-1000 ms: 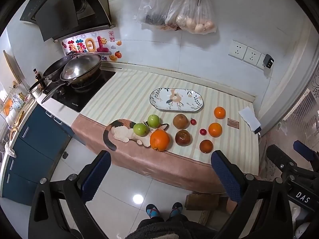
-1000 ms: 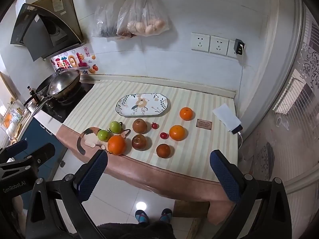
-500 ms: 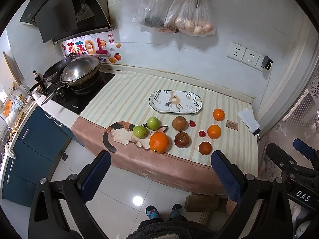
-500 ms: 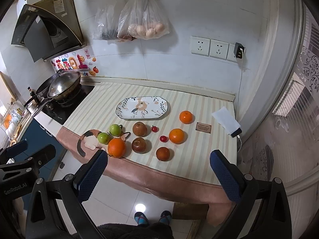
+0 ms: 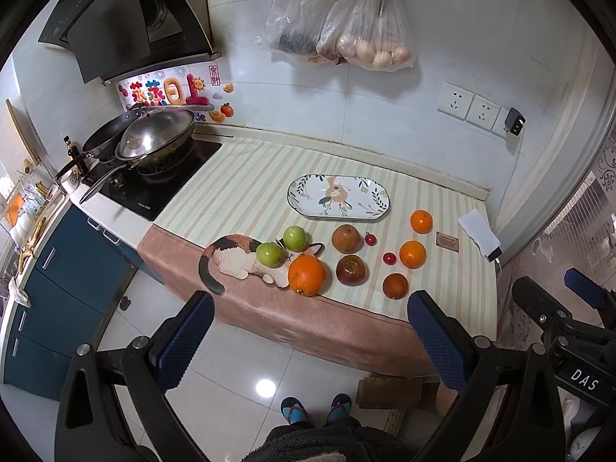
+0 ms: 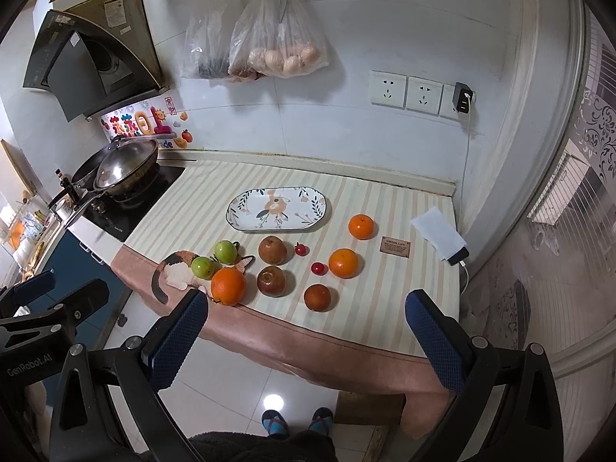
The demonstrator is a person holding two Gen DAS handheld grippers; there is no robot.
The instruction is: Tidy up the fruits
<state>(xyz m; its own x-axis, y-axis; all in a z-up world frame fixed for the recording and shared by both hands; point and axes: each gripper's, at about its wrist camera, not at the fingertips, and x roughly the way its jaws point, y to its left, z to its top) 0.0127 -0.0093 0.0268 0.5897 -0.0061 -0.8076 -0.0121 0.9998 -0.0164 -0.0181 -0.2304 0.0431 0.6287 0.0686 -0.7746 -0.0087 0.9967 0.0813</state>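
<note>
Fruit lies loose on a striped counter cloth (image 5: pixel 238 188): two green apples (image 5: pixel 270 254), a large orange (image 5: pixel 306 275), two brown pears (image 5: pixel 346 238), a dark round fruit (image 5: pixel 395 285), two small red fruits (image 5: pixel 389 258) and two oranges (image 5: pixel 412 254) at the right. An oval patterned plate (image 5: pixel 338 201) lies empty behind them; it also shows in the right wrist view (image 6: pixel 278 208). My left gripper (image 5: pixel 308 331) and right gripper (image 6: pixel 306 331) are both open and empty, held above the floor short of the counter's front edge.
A stove with a wok (image 5: pixel 154 142) stands at the left. A white power bank (image 6: pixel 439 236) and a small brown card (image 6: pixel 395 247) lie at the counter's right end. Plastic bags (image 6: pixel 269 38) hang on the wall. My feet (image 5: pixel 315 410) stand on the tiled floor.
Both grippers have moved slightly closer to the counter; the fruit appears a little larger. Nothing on the counter has moved.
</note>
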